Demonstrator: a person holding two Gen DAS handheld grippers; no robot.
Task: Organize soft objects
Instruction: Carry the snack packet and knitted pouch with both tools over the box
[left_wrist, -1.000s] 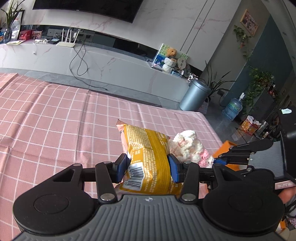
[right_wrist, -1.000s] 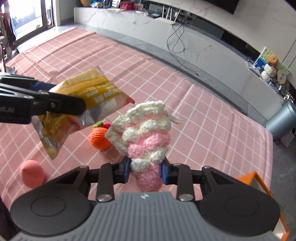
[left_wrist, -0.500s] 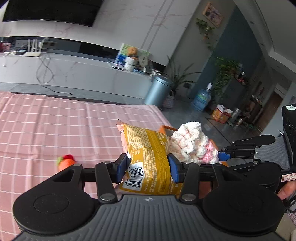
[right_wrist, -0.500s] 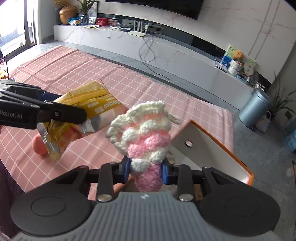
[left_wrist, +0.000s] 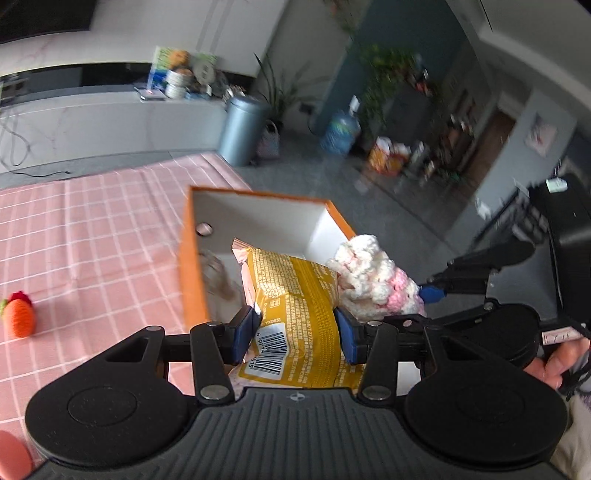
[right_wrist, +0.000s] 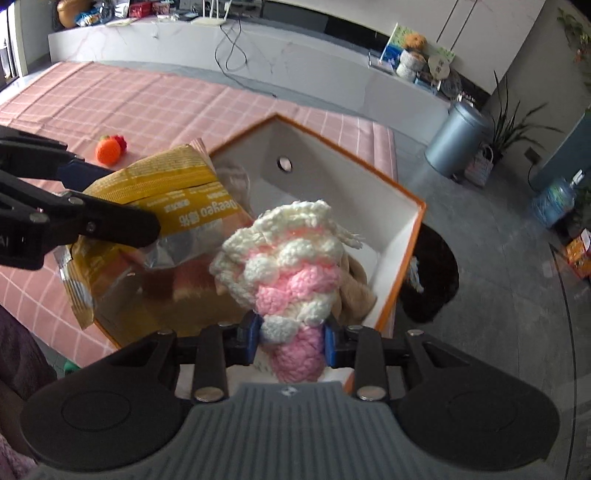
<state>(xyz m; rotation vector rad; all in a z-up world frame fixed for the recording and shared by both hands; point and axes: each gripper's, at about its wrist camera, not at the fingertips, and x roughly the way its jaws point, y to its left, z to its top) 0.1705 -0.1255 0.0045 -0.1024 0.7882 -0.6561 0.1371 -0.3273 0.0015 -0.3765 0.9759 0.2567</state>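
Observation:
My left gripper (left_wrist: 295, 334) is shut on a yellow snack bag (left_wrist: 295, 295), held over the orange box with white inside (left_wrist: 258, 218). My right gripper (right_wrist: 291, 338) is shut on a pink and white crocheted toy (right_wrist: 288, 266), also above the box (right_wrist: 402, 266). In the right wrist view the snack bag (right_wrist: 159, 188) and the left gripper's fingers (right_wrist: 103, 221) sit just left of the toy. The toy (left_wrist: 373, 280) shows right of the bag in the left wrist view. A beige plush thing (right_wrist: 354, 291) and a tan block (right_wrist: 192, 291) lie inside the box.
A crocheted orange fruit (left_wrist: 20, 317) (right_wrist: 109, 149) lies on the pink checked tablecloth (left_wrist: 92, 229) left of the box. A pink ball (left_wrist: 13, 458) shows at the lower left edge. The box stands at the table's right end; beyond it are floor, a grey bin (right_wrist: 456, 138) and a dark stool (right_wrist: 428, 280).
Both grippers swung right across the table with their loads and now hang over the orange box. The crocheted fruit fell behind to the left.

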